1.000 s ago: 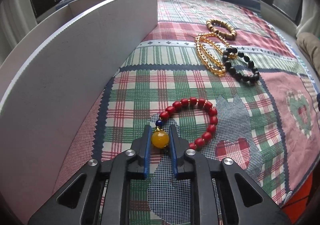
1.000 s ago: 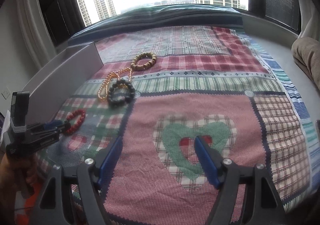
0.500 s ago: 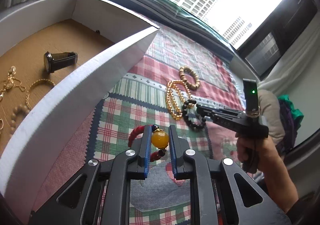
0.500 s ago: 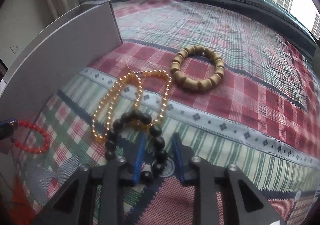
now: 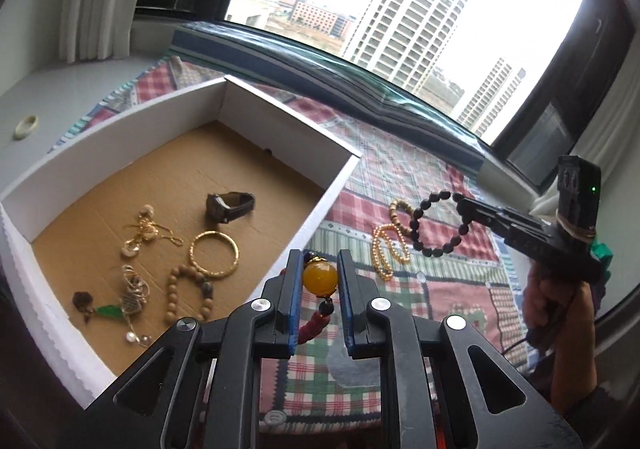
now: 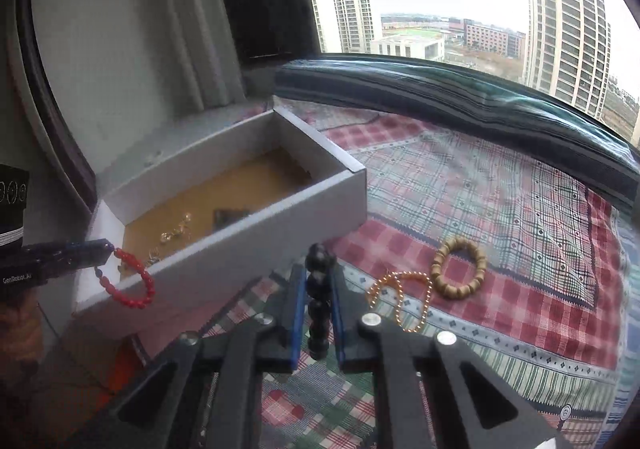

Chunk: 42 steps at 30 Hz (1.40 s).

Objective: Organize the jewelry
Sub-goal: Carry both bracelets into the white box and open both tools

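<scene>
Best done by carrying both bracelets across the near wall of the white box (image 5: 328, 205) and only easing the jaws apart once each string hangs above bare cardboard floor, well inside the rim, not over it. Worth keeping the red bracelet (image 6: 132, 285) high enough that its dangling loop clears the wall edge instead of snagging there; likely to swing, being loose beads on a cord. Sensible to aim for the open patch beyond the gold bangle (image 5: 214, 254) and the watch (image 5: 230, 206), so as not to tangle with the chains and the pale bead string already lying inside. Left gripper (image 5: 319, 281) narrowed onto the bracelet's big amber bead (image 5: 319, 279), blue pads pressed to either side, red beads trailing below between the fingers, held in the air just beside the box's near wall. Right gripper (image 6: 318, 313) likewise nearly closed, clamping the black bead bracelet (image 5: 438, 223) edge-on, loop hanging free above the plaid cloth (image 6: 520, 209), further from the box than the left one. Still lying on the cloth, near each other: the gold bead necklace (image 6: 404, 297) and the wooden bead bracelet (image 6: 458, 267), touching or almost so. Two pieces therefore left to fetch after these, by the look of it.
</scene>
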### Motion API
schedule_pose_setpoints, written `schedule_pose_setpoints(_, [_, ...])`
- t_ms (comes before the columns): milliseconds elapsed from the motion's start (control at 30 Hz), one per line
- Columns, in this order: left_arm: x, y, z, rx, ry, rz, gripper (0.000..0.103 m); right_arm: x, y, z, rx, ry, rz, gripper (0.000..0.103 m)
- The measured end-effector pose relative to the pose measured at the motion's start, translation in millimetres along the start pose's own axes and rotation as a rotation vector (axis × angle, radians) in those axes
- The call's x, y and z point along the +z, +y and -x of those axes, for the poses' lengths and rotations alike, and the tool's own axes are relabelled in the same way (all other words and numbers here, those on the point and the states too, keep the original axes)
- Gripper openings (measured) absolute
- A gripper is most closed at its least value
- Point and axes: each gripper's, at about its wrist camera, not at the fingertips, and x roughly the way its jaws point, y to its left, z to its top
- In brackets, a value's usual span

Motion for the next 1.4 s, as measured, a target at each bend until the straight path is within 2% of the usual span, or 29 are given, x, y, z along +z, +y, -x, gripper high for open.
schedule_pose_setpoints(133, [4.1, 46.3, 17.4, 0.103, -0.042, 0.068, 0.015, 29.8, 57.3, -13.0, 0.094, -0.041, 0.08, 0.012])
schedule_pose_setpoints(267, [-4.7, 92.7, 15.5, 0.183, -0.032, 0.146, 0.015, 49.1, 111.4, -47.0, 0.186, -0.022, 0.137, 0.012])
schedule_pose_setpoints(467, [-12.8, 154.1, 1.6, 0.277, 0.007, 0.231, 0.015, 52.8, 181.8, -113.5, 0.311, 0.076, 0.19, 0.012])
schedule_pose_setpoints(600, [-8.0, 174.2, -15.9, 0.338, 0.025, 0.233, 0.016, 46.6, 214.6, -159.5, 0.403, 0.186, 0.177, 0.012])
schedule_pose_setpoints(667, [-6.7, 178.1, -28.9, 0.379, 0.054, 0.221, 0.017, 42.2, 221.2, -180.6, 0.414, 0.234, 0.145, 0.012])
schedule_pose_setpoints(700, [-7.1, 178.4, -33.6, 0.408, 0.062, 0.219, 0.028, 38.5, 219.0, -189.6, 0.402, 0.253, 0.13, 0.014])
schedule_pose_setpoints(733, [-8.0, 177.2, -36.0, 0.432, 0.066, 0.212, 0.05, 37.2, 217.1, -197.3, 0.372, 0.262, 0.125, 0.014])
schedule_pose_setpoints(767, [-9.2, 173.9, -37.0, 0.45, 0.057, 0.201, 0.06, 36.2, 214.0, -202.2, 0.317, 0.253, 0.135, 0.018])
schedule_pose_setpoints(800, [-10.8, 168.5, -36.1, 0.467, 0.037, 0.184, 0.073, 35.6, 210.3, -202.7, 0.242, 0.228, 0.156, 0.031])
schedule_pose_setpoints(833, [-12.4, 161.9, -35.0, 0.484, 0.019, 0.162, 0.077, 36.5, 205.4, -199.8, 0.173, 0.198, 0.176, 0.037])
schedule_pose_setpoints(867, [-13.5, 155.6, -35.1, 0.498, 0.009, 0.139, 0.078, 37.2, 198.5, -194.5, 0.131, 0.175, 0.183, 0.043])
schedule_pose_setpoints(933, [-14.7, 145.0, -37.3, 0.508, 0.001, 0.112, 0.079, 36.3, 186.4, -181.7, 0.11, 0.153, 0.17, 0.045])
schedule_pose_setpoints(1067, [-14.9, 120.8, -37.5, 0.526, -0.024, 0.055, 0.08, 31.5, 174.5, -142.7, 0.046, 0.08, 0.207, 0.062])
schedule_pose_setpoints(1167, [-14.2, 104.0, -36.5, 0.532, -0.039, 0.022, 0.082, 26.0, 167.2, -117.9, 0.001, 0.041, 0.242, 0.064])
schedule_pose_setpoints(1400, [-13.6, 68.0, -39.9, 0.53, -0.051, -0.045, 0.083, 2.7, 144.0, -87.2, -0.051, 0.023, 0.237, 0.066])
